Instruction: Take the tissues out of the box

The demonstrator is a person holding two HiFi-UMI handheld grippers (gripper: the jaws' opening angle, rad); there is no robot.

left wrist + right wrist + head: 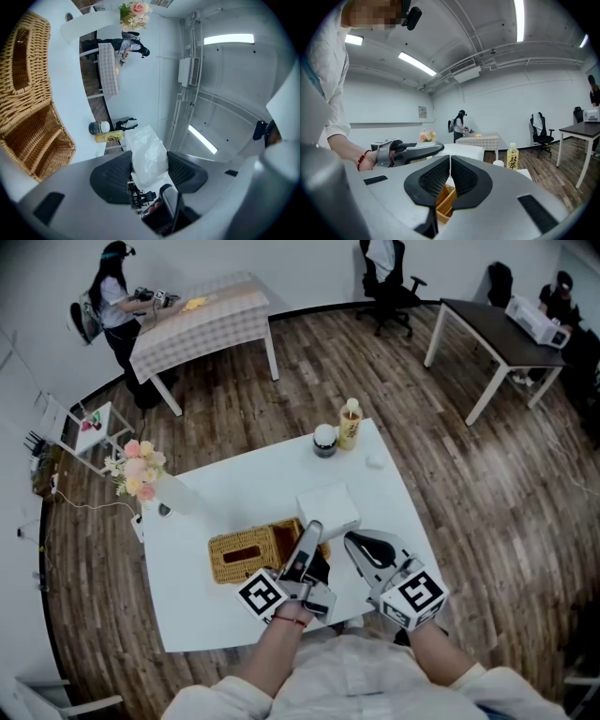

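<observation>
A wicker tissue box (246, 557) lies on the white table (216, 615), seen open at the left of the left gripper view as the wicker box (35, 136). My left gripper (314, 529) is shut on a white plastic-wrapped tissue pack (328, 506), held above the table just right of the box. In its own view the tissue pack (149, 157) sits pinched between the pads of the left gripper (149, 169). My right gripper (354, 542) hovers beside it, shut and empty. Past the right gripper (450, 171) I see the pack (464, 151) and wicker (446, 202).
A yellow drink bottle (350, 424) and a small jar (324, 441) stand at the table's far edge, and a flower vase (141, 472) at its far left corner. A person works at a checked table (206, 315) in the back. A desk (497, 343) stands at the far right.
</observation>
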